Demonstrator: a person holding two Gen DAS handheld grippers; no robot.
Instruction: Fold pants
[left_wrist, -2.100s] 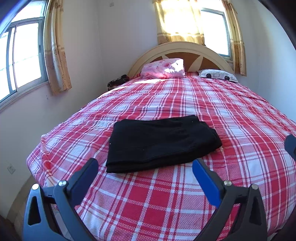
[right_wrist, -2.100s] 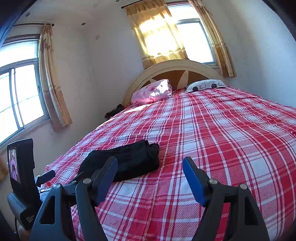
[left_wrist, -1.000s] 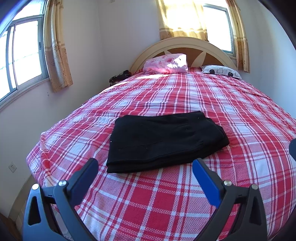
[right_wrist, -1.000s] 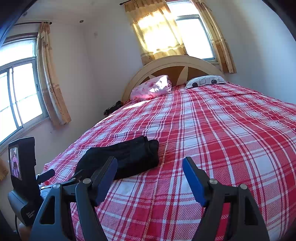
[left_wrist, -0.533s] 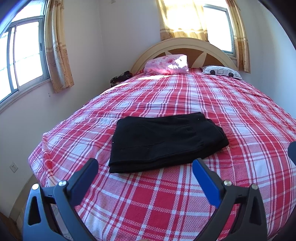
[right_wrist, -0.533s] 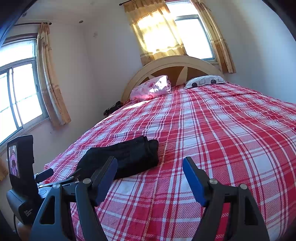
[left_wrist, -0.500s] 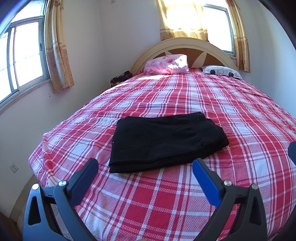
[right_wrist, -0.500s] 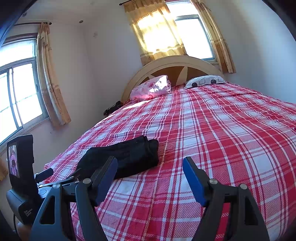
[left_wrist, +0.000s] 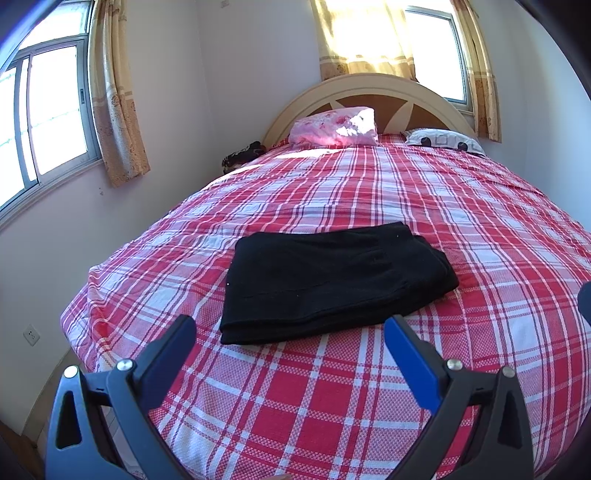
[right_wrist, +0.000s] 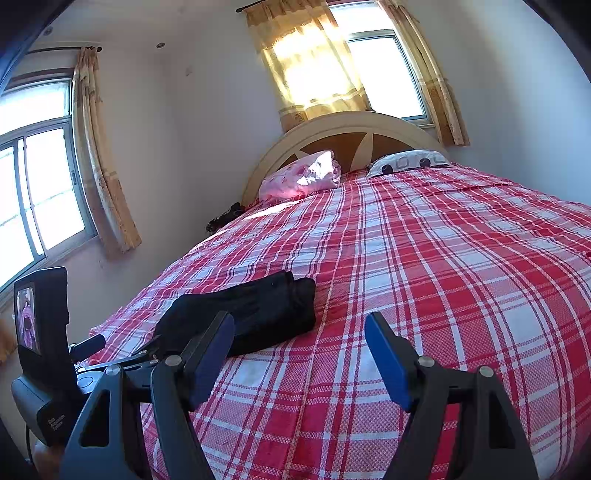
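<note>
Bed (left_wrist: 369, 387): one pants (left_wrist: 332, 280), two pillows.

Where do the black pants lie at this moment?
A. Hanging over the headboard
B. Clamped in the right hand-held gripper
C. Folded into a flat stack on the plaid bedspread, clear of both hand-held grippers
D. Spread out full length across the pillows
C: the black pants rest as a folded stack on the plaid bedspread, with the left hand-held gripper and right hand-held gripper open and empty.
</note>
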